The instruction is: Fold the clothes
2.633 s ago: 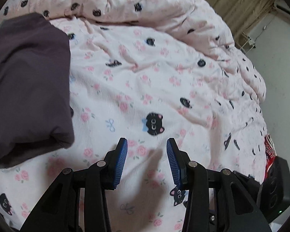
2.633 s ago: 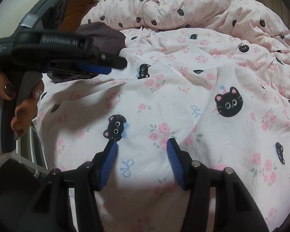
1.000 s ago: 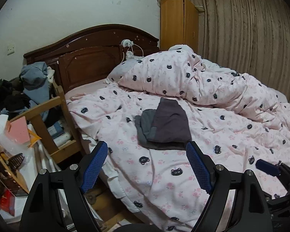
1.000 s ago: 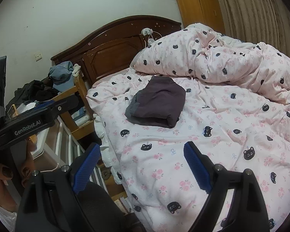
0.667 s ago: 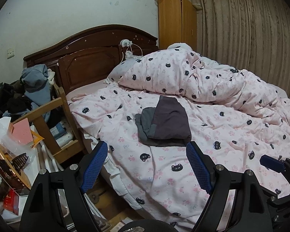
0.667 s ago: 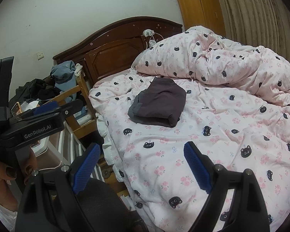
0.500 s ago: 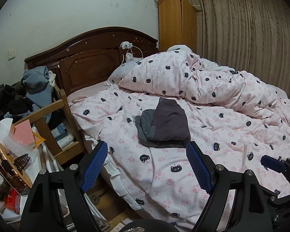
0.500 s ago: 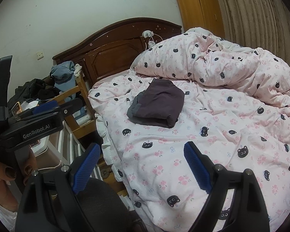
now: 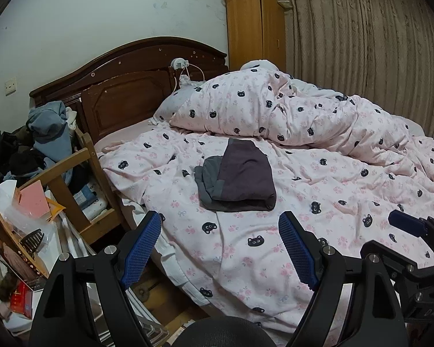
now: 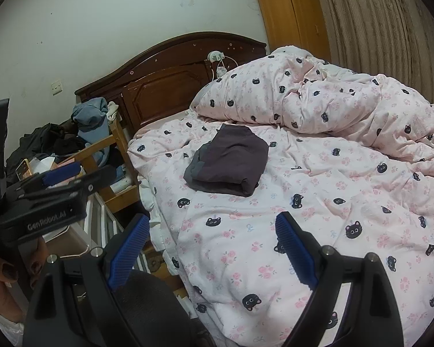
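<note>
A folded dark purple-grey garment [image 9: 237, 177] lies flat on the pink cat-print duvet [image 9: 318, 202] in the middle of the bed; it also shows in the right wrist view [image 10: 231, 163]. My left gripper [image 9: 220, 248] is open and empty, held well back from the bed's near edge. My right gripper [image 10: 214, 245] is open and empty, also back from the bed over its near corner. The left gripper's body [image 10: 40, 202] shows at the left of the right wrist view, and the right gripper's fingertip [image 9: 405, 225] at the right of the left wrist view.
A bunched duvet heap [image 9: 289, 110] lies at the back of the bed by the dark wooden headboard [image 9: 124, 86]. A wooden chair [image 9: 72, 173] piled with clothes and clutter stands left of the bed. A wooden cabinet [image 9: 254, 29] and curtains [image 9: 361, 43] stand behind.
Both grippers pulled back from close over the duvet to a far view of the whole bed and opened wider. In the last second the views barely shift.
</note>
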The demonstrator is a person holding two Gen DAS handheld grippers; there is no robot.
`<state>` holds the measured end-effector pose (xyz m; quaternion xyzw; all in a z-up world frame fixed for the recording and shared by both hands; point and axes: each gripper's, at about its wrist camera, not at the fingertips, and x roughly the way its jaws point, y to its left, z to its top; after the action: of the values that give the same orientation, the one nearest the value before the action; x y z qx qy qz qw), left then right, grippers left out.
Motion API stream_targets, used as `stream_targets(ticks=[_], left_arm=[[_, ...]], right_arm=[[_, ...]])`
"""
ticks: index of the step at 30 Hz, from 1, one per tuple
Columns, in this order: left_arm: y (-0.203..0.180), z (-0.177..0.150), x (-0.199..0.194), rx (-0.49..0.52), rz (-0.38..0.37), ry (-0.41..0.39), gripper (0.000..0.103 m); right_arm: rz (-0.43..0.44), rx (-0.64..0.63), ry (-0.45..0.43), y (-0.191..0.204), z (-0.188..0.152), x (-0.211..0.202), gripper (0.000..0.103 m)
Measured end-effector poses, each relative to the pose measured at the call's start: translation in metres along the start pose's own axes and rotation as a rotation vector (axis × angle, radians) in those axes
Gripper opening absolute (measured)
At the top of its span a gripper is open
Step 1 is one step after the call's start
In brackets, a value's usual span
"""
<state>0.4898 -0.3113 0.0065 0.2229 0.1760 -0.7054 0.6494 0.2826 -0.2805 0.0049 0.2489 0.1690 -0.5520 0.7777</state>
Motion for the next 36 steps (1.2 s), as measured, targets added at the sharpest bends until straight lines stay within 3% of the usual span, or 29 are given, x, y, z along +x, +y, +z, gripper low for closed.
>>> stream_targets(ticks=[36], left_arm=[[0.001,-0.0013,-0.0047,0.011,-0.017,-0.006,0.08]], right_arm=[[-0.01,-0.001,-0.002,-0.0004,0.0005,-0.0012,0.093]])
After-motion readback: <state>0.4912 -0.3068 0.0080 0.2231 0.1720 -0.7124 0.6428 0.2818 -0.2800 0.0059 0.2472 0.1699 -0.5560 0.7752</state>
